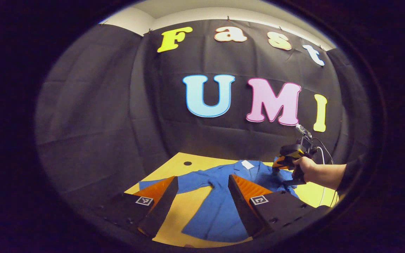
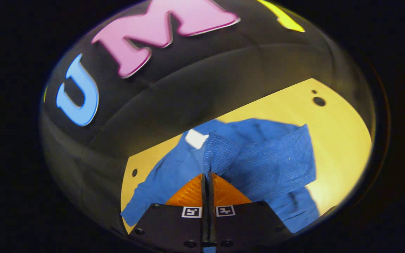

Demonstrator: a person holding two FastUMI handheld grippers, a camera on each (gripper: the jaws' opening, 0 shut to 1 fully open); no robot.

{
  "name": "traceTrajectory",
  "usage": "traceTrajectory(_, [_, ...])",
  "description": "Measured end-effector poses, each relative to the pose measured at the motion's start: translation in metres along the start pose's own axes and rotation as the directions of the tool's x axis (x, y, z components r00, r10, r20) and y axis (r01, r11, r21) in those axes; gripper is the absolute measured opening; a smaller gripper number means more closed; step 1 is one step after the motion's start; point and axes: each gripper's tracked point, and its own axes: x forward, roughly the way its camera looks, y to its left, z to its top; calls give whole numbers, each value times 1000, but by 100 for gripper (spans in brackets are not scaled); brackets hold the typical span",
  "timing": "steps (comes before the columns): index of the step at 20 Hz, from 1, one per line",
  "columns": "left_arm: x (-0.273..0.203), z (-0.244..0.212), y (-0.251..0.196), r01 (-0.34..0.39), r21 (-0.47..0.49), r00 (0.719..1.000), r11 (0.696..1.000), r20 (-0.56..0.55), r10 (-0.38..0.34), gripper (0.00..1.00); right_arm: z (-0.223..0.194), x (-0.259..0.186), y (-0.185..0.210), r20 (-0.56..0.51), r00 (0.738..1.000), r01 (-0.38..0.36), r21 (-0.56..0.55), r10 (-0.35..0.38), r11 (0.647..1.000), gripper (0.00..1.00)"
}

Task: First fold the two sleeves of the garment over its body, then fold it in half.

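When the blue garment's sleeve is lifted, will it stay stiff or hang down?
Probably floppy: the sleeve pinched in the right gripper already bends and creases. The blue garment lies flat on the yellow table, so it likely drags rather than slides whole.

Black cloth wall (image 1: 118, 105), yellow table (image 1: 174, 165), pale ceiling (image 1: 195, 8)

The garment (image 2: 269, 154), low in the centre of the right gripper view, is a matt woven cloth with a fine ribbed texture, soft and creased where it bunches. A small smooth white label (image 2: 195, 138) sits at its collar. The table (image 2: 339, 140) under it looks like smooth, matt board. The gripper fingers (image 1: 250, 191) at the bottom of the left gripper view have ridged pads on matt, hard plastic-looking bodies.
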Motion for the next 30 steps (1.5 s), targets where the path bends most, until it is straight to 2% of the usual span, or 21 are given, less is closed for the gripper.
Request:
traceTrajectory(2, [-7,-13,44,-74,-32,997,997,-34,73,82,-34,38,53,-54,998,-42,34,44,999,1])
traceTrajectory(4, [-14,-29,83,-141,-62,988,988,-74,136,82,-65,64,87,-128,988,-63,152,83,986,0])
traceTrajectory(7, [-20,-45,122,-202,-105,974,974,-131,188,83,-108,87,96,-243,965,-4,352,95,936,0])
traceTrajectory(8, [-23,-50,131,-209,-108,970,972,-145,193,83,-121,90,98,-273,956,-3,367,110,930,33])
traceTrajectory(9, [-23,-52,136,-207,-102,970,973,-149,191,83,-126,86,96,-271,957,-4,337,101,941,67])
traceTrajectory(10, [-20,-50,139,-203,-85,972,976,-140,190,83,-113,80,87,-229,971,-1,273,66,962,100])
traceTrajectory(12, [-6,-44,140,-186,-46,976,982,-125,179,83,-95,75,81,-111,993,-8,167,27,986,97])
traceTrajectory(14, [12,-39,135,-152,-40,983,988,-109,147,83,-65,57,80,-11,999,-29,116,31,993,97])
traceTrajectory(18, [70,-34,136,-112,-30,989,993,-99,109,83,-7,1,70,165,985,-57,4,55,998,97])
traceTrajectory(20, [98,-32,146,-109,-20,988,994,-111,106,83,21,-35,57,258,965,-31,-67,47,997,97])
traceTrajectory(22, [128,-26,159,-99,-29,990,995,-102,96,85,49,-82,44,361,932,8,-148,46,989,97])
traceTrajectory(24, [159,-38,172,-87,-30,986,996,-142,82,85,80,-134,17,475,880,110,-257,26,960,97])
traceTrajectory(27, [205,-67,195,-87,-14,972,996,-220,82,85,114,-225,-27,649,760,290,-368,20,884,97])
traceTrajectory(28, [220,-75,202,-90,-31,965,995,-249,80,84,126,-255,-38,710,704,353,-384,28,853,97])
traceTrajectory(30, [245,-93,220,-102,-82,946,991,-316,71,85,141,-304,-60,781,624,454,-380,17,806,96])
